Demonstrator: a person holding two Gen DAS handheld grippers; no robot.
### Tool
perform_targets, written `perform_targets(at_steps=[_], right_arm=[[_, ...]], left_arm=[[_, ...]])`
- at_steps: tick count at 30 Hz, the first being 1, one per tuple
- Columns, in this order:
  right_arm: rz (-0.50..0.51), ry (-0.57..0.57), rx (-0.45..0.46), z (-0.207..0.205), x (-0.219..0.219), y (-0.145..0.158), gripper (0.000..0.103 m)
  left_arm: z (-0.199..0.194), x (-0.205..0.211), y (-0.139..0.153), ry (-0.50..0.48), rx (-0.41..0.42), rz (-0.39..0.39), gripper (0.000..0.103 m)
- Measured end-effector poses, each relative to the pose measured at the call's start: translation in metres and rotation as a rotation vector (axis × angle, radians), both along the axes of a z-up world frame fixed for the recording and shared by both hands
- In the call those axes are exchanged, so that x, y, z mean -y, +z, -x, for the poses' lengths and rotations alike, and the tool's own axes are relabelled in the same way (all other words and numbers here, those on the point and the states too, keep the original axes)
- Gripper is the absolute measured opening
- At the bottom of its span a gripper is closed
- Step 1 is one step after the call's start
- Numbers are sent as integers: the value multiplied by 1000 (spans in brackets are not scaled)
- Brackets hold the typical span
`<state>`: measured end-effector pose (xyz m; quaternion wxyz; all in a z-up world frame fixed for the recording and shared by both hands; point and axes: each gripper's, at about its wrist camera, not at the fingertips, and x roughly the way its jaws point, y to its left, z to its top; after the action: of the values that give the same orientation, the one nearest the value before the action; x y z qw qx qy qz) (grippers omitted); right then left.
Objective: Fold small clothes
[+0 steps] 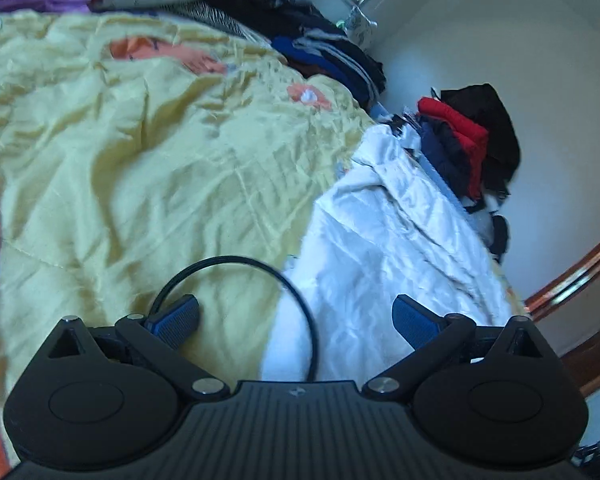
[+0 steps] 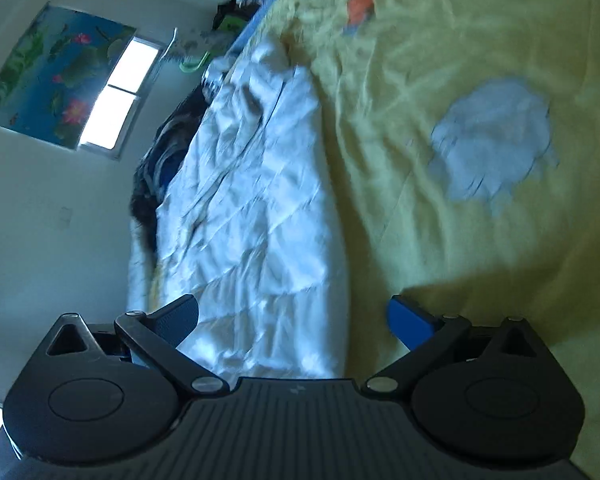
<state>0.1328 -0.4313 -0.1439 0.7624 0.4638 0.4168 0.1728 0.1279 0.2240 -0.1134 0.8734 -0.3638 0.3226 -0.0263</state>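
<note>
Black ribbed housing fills the bottom of both wrist views, with a small embossed mark at its centre too faint to read; no other lettering or label can be made out anywhere. Ahead of it, the left gripper [image 1: 296, 320] has its blue-padded fingers [image 1: 176, 320] spread wide and grips nothing, with a thin black cable [image 1: 300, 300] looping between them. It hangs over the bed, where a wrinkled white garment [image 1: 388, 240] lies spread on a pale yellow quilt [image 1: 120, 152] with orange patches. The right gripper [image 2: 292, 320] is likewise wide apart and empty, poised above the same white garment [image 2: 252, 208], which runs along the quilt's edge; a grey-blue printed patch [image 2: 496, 140] shows on the yellow quilt [image 2: 440, 240] to the right. Dark folded clothes [image 1: 332, 52] are heaped at the far side of the bed, and a red and black pile [image 1: 468, 136] sits beyond against the white wall. A window [image 2: 116, 92] and a blue flowered curtain [image 2: 52, 76] appear in the right view.
</note>
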Motion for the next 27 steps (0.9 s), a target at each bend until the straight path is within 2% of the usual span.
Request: perform_targets(at_steps=[4, 8, 11, 13, 16, 19, 20, 21, 22, 23, 24, 25, 27], right_arm=[[2, 96, 8, -1, -25, 1, 103], [18, 135, 17, -2, -40, 5, 103], [23, 137, 29, -4, -43, 6, 103], [27, 141, 34, -4, -43, 6, 103], [42, 144, 47, 0, -42, 7, 103], [50, 142, 62, 1, -42, 7, 103], [51, 140, 68, 2, -42, 7, 103], [54, 138, 74, 2, -42, 7, 103], [60, 135, 81, 3, -43, 7, 103], [63, 133, 87, 3, -44, 7, 103], [66, 132, 92, 3, -45, 7, 103], [69, 129, 95, 3, -45, 7, 103], [73, 129, 93, 2, -45, 7, 103]], left_arm=[[-15, -5, -10, -121, -51, 214, 103], [-19, -5, -6, -126, -81, 221, 103], [-20, -11, 10, -121, -70, 175, 103], [-11, -28, 31, -37, -6, 102, 103], [17, -71, 75, 319, 76, -151, 103], [43, -108, 110, 541, 194, -248, 103], [51, -106, 120, 622, 250, -341, 103], [55, -97, 129, 690, 299, -476, 103], [56, -84, 132, 713, 333, -604, 103], [54, -71, 132, 697, 352, -697, 103], [50, -60, 126, 646, 357, -720, 103], [45, -51, 119, 560, 358, -683, 103], [29, -35, 99, 362, 323, -537, 103]])
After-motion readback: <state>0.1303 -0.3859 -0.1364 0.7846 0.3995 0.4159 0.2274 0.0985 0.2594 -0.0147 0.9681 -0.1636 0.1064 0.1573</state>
